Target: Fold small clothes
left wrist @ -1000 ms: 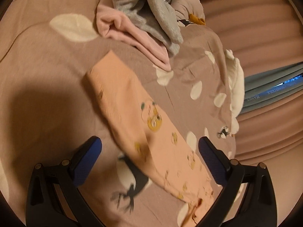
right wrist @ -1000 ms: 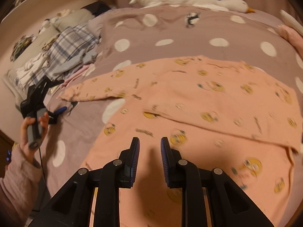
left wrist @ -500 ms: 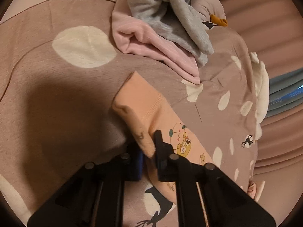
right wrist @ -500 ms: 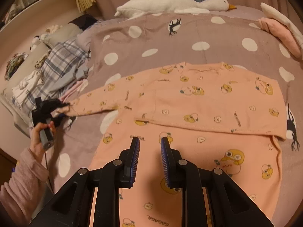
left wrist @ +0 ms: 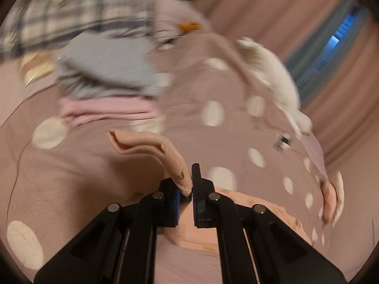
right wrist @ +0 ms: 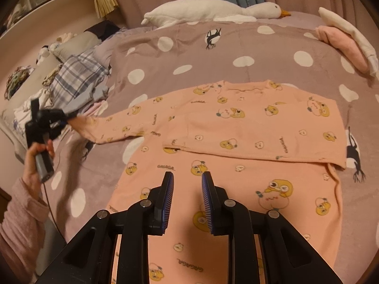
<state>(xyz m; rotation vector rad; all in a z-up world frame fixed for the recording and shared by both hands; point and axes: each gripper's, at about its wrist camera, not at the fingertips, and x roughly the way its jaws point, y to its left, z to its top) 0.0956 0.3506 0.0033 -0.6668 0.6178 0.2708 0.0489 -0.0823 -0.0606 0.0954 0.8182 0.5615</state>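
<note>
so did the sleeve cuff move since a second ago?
Yes. The left gripper is shut on the sleeve cuff and has lifted it off the spotted bedspread, where it lay flat a second ago.

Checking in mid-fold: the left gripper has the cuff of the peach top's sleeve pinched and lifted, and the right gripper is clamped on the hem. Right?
Not quite. The right gripper is not clamped on anything: the right wrist view shows its fingers apart above the peach top, nothing between them. The rest holds: the left gripper has the sleeve cuff pinched and lifted.
</note>
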